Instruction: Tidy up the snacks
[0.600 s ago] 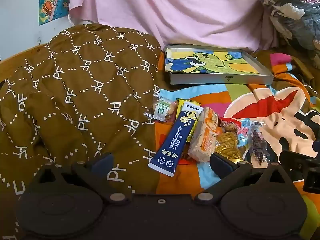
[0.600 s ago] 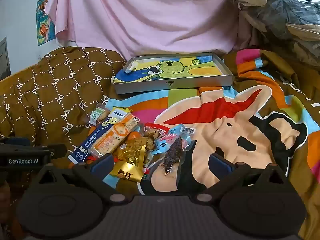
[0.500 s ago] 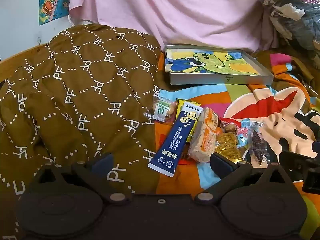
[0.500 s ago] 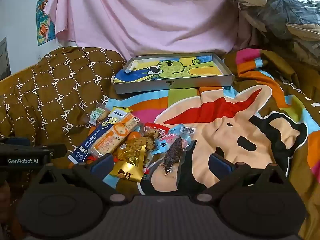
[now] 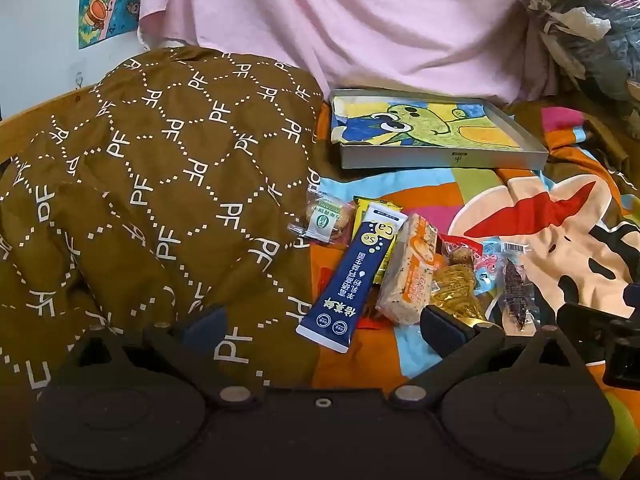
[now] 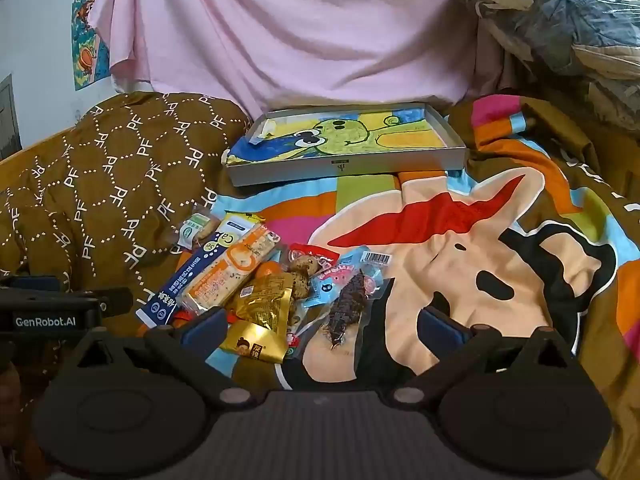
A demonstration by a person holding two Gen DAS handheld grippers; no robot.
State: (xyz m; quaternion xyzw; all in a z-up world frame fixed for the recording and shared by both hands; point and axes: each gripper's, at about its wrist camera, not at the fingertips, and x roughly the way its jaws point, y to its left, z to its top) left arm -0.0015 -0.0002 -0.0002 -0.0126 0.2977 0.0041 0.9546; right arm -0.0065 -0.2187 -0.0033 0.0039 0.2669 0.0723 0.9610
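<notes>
A pile of snack packets lies on the bedspread: a blue stick pack [image 5: 352, 280] [image 6: 188, 276], an orange cracker bar [image 5: 410, 272] [image 6: 230, 270], a round biscuit in clear wrap [image 5: 324, 220] [image 6: 196, 228], a gold packet [image 5: 454, 292] [image 6: 262, 320] and a clear pack with a dark dried piece [image 5: 514, 292] [image 6: 346, 304]. A shallow grey tray [image 5: 440, 158] [image 6: 348, 168] with a cartoon lining sits behind them. My left gripper [image 5: 324, 326] is open and empty, just short of the blue stick pack. My right gripper [image 6: 320, 324] is open and empty, over the gold and dark packs.
A brown quilted blanket [image 5: 140, 168] is heaped at the left. A pink sheet [image 5: 340, 20] hangs behind the tray. Bagged bedding [image 6: 568, 20] is stacked at the right. The colourful cartoon bedspread [image 6: 480, 248] spreads to the right of the snacks.
</notes>
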